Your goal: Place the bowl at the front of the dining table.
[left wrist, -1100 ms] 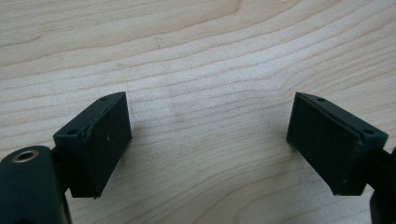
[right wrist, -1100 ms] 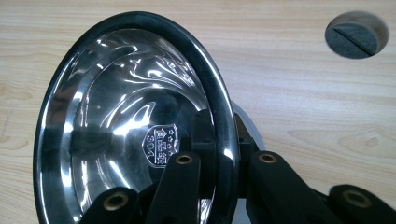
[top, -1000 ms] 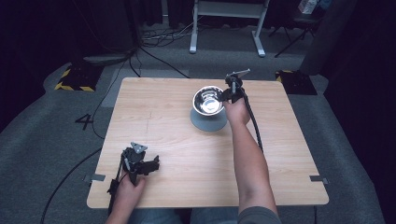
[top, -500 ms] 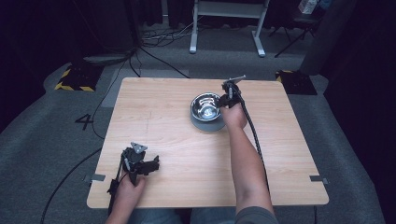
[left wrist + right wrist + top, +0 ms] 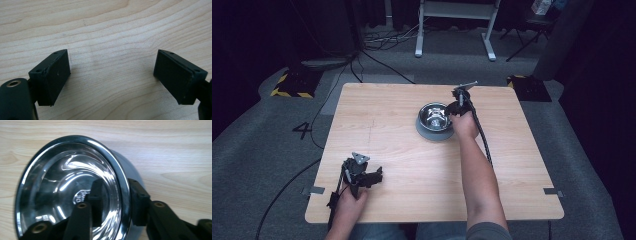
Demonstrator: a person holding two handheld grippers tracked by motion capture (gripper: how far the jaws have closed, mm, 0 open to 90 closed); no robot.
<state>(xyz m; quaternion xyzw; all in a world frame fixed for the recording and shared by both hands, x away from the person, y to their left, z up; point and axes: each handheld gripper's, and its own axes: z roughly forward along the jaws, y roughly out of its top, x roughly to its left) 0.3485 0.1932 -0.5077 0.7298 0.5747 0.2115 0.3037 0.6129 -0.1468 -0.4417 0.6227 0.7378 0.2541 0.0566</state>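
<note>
Glossy metal bowl [image 5: 70, 187]; matt wood table [image 5: 175, 150].

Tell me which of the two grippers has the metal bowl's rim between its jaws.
The right gripper: its jaws straddle the metal bowl's rim. The left gripper has bare table between its jaws.

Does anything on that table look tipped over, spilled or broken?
Nothing stands out. The steel bowl sits upright and empty on the table, the right gripper straddling its rim, jaws just opening.
</note>
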